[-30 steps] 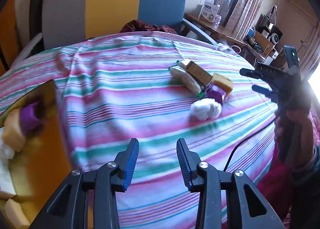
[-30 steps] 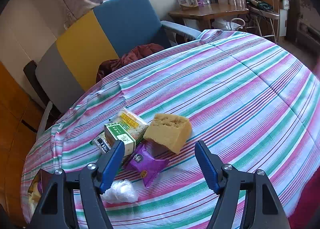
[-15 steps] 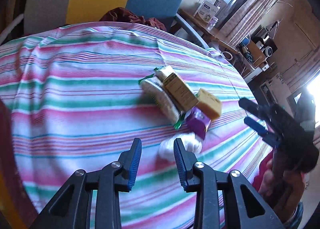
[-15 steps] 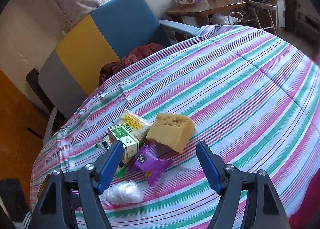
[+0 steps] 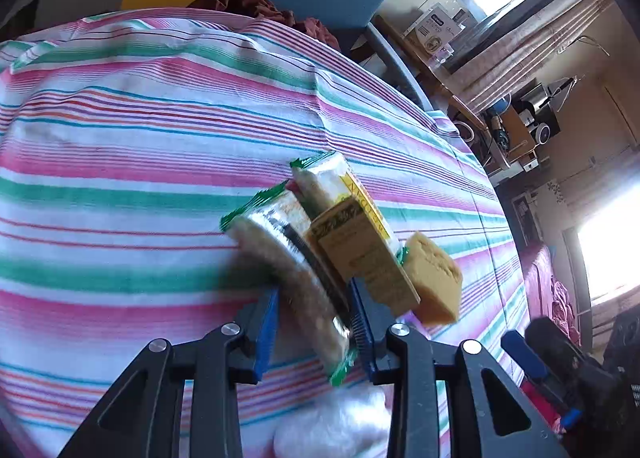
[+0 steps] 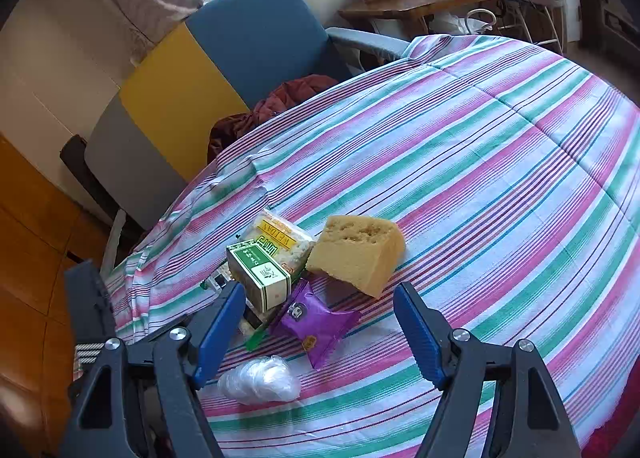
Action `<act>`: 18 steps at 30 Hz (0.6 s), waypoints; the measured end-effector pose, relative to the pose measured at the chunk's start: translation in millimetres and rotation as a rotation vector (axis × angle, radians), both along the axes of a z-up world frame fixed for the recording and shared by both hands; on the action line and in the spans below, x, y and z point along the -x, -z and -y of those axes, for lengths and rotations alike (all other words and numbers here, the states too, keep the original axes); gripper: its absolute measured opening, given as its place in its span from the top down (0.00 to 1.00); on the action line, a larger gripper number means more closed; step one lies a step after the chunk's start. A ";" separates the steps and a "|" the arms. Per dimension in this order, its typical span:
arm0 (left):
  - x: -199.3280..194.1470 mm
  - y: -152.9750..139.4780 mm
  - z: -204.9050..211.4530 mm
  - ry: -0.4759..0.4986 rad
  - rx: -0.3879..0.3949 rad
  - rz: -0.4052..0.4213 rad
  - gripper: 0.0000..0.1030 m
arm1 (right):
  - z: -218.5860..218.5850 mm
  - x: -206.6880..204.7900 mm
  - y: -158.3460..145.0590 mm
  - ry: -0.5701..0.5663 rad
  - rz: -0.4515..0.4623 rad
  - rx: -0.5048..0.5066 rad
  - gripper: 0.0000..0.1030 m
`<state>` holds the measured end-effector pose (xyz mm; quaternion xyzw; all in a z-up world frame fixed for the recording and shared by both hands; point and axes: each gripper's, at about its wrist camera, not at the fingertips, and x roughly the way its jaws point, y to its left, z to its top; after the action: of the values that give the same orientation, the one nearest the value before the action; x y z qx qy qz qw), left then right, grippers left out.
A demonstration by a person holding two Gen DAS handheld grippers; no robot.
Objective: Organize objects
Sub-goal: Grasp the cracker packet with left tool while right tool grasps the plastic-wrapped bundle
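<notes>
Swinging across from the far left of the striped tablecloth (image 5: 160,146), the left gripper (image 5: 314,324) now straddles the green-edged cracker packet (image 5: 288,254) in the pile, its pads just touching the wrapper, grip unclear. Light, crinkly, slippery and brittle inside, it wants holding across its middle. The right gripper (image 6: 320,328) hangs wide apart, empty, above the purple sachet (image 6: 316,320).
</notes>
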<state>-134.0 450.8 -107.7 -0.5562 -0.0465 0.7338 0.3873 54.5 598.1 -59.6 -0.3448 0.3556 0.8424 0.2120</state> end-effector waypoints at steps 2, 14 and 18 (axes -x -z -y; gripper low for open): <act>3.8 5.7 -8.1 -0.008 -0.001 -0.004 0.66 | -1.2 0.5 1.0 0.003 -0.002 0.011 0.25; 6.9 2.8 -21.1 0.026 0.037 -0.022 0.74 | -2.4 2.7 3.5 0.011 0.013 -0.003 0.25; 0.0 0.7 6.4 0.022 0.048 -0.010 0.75 | -4.0 1.9 3.6 0.017 0.019 -0.011 0.26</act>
<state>-134.0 444.4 -108.4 -0.5620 -0.0210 0.7333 0.3821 52.6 602.1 -63.2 -0.3485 0.3521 0.8391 0.2246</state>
